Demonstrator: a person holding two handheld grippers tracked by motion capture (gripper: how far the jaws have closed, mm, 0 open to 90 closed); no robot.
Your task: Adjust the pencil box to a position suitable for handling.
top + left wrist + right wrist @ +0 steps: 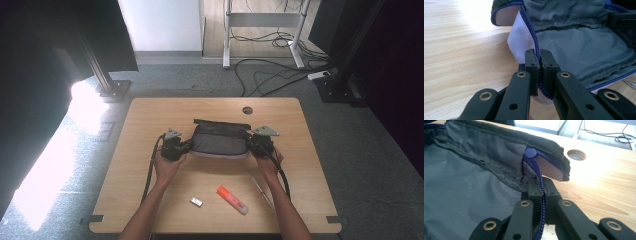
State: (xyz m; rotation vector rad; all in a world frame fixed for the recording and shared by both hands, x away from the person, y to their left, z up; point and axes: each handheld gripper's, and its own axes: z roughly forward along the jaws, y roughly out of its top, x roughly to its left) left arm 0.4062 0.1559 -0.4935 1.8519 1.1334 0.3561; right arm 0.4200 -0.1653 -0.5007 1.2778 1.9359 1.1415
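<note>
Wooden and pale, the table stands on grey carpet, with cables trailing across the floor behind it and a round hole near its far edge. At its middle lies a dark grey pouch, unzipped, its mouth facing the person and its flap laid back toward the far side. Each end of the pouch is held by a gripper. The left gripper has its jaws pressed together on the blue zipper at the pouch's left rim, where a strip of white lining shows just beside the teeth. The right gripper likewise pinches the zipper tape at the right end, just below the corner where the flap folds over. Inside, both gripper views show grey lining with a stitched inner fold (faint printed lettering on it is too blurred to read), and nothing lies on the part of the lining that can be seen. Nearer the person, well apart from the pouch, three things lie on the bare wood: a small white eraser, an orange highlighter set at a slant, and a thin pen just beside the right forearm.
</note>
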